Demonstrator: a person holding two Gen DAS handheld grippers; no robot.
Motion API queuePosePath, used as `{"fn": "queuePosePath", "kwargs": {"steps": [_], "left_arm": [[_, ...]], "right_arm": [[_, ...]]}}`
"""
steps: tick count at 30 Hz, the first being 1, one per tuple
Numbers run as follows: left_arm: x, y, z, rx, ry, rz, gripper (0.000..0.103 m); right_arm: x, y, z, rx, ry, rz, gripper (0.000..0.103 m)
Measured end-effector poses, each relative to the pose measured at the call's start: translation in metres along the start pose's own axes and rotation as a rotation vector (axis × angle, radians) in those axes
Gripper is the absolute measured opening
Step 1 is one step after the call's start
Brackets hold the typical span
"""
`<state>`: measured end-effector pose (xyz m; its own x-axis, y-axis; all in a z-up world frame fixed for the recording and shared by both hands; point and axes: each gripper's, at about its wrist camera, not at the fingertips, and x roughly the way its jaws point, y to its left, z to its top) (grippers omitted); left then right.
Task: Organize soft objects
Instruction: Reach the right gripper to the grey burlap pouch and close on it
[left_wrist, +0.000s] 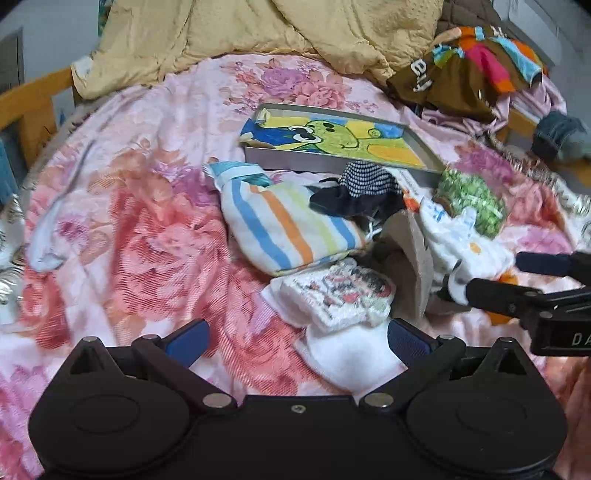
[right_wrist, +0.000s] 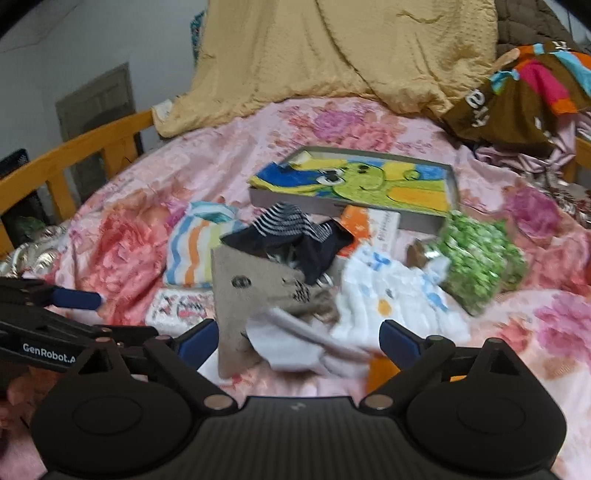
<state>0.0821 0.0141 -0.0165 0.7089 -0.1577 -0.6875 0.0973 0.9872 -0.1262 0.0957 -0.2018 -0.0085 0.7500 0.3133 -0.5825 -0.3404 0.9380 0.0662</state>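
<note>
White cloth between spread fingers of right gripper; left gripper agape beside.

wooden bed rail | grey wall | floral bedsheet | shallow grey box

Right gripper open over white cloth, beige cloth, floral bedspread

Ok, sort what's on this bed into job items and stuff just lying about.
Job items:
striped cloth
dark checked garment
white printed cloth
green patterned bundle
folded white cartoon-print cloth
grey tray already holding a frog-print towel

Lying about:
yellow quilt
brown and multicoloured garment
floral bedsheet
wooden bed rail
</note>
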Motion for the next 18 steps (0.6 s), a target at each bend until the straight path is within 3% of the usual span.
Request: {"fn": "queuePosePath", "kwargs": {"steps": [3, 13, 18], "left_arm": [[0.0, 0.008, 0.002, -0.072, -0.041, -0.023, 0.097], [0.023, 0.033, 0.007, -0.313, -0.02, -0.194, 0.093], [0.03, 0.029, 0.012, -0.298, -0.045, -0.251, 0.093]], "right_arm": [[0.006, -0.005, 0.006, 0.012, -0.021, 0.055, 0.096], [0.033, -0.01, 0.015, 0.004, -0.01, 0.157, 0.092], [0.043, -0.013, 0.013, 0.037, 0.034, 0.18, 0.089]]}}
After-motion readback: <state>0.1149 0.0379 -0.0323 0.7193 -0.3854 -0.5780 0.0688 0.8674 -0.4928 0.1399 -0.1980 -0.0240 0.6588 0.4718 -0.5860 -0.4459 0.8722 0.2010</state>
